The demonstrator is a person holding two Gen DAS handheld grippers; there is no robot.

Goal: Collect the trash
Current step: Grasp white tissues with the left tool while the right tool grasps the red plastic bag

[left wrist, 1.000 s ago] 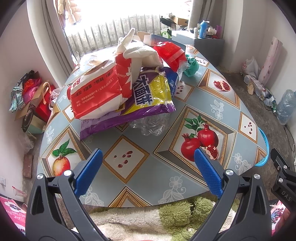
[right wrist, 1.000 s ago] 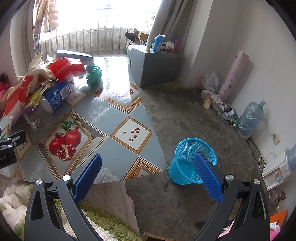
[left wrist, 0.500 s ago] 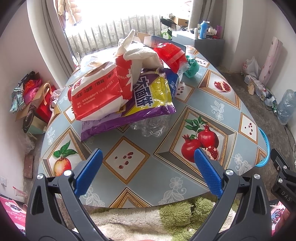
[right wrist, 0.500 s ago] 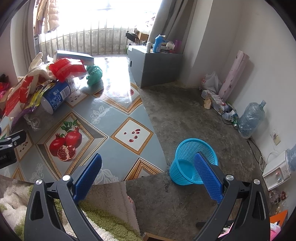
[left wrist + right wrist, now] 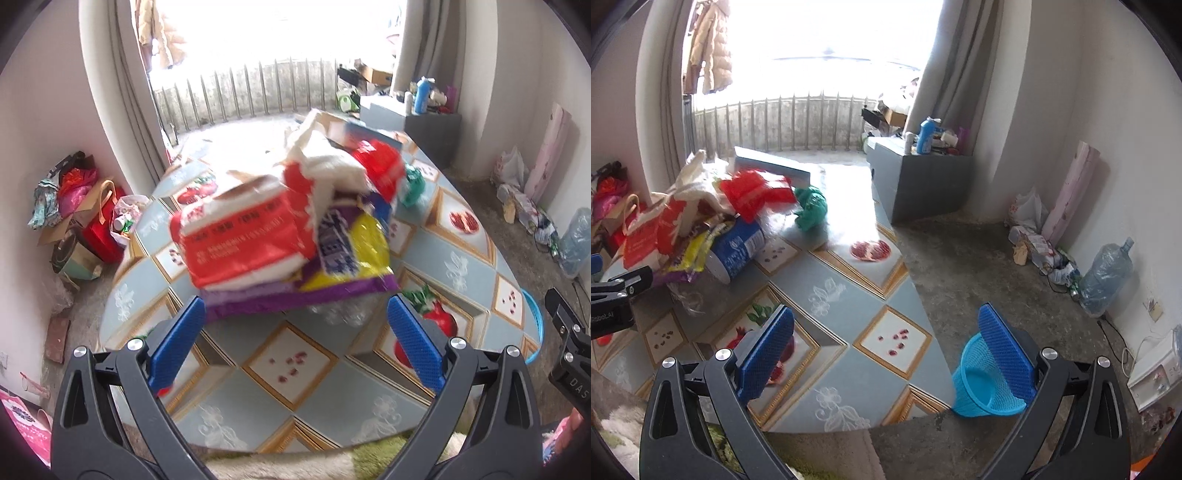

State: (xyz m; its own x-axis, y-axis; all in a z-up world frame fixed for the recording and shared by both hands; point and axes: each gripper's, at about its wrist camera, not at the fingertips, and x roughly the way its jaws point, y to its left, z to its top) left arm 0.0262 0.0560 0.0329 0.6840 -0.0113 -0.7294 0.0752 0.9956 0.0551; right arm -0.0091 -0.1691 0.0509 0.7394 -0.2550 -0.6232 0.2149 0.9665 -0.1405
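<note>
My round surface (image 5: 458,254), covered in blue-grey oilcloth printed with pomegranates, carries the whole job, and I place everything else by the heap of trash piled on its far half. Topmost on that heap, toward me, lies a big red-and-white printed plastic sack (image 5: 243,236), and directly under it a purple-and-yellow crinkly foil bag (image 5: 347,258) whose purple hem juts out over the cloth on my side. At the heap's right flank a blue-and-white cylindrical tub (image 5: 733,249) lies on its side, with a red crumpled plastic bag (image 5: 753,192) above it and a green knotted plastic bag (image 5: 812,207) just beyond. On the floor, well away from the heap and past the surface's near right rim, stands the blue plastic mesh wastebasket (image 5: 982,387) where all this should end up. My left tool (image 5: 295,343) is spread wide and empty, lined up just short of the purple hem; I judge the clean way is to go in low, pinch that hem together with the sack's edge, and lift slowly so nothing slides off. My right tool (image 5: 886,350) is also released, holding nothing, hovering over the rim between heap and basket.
</note>
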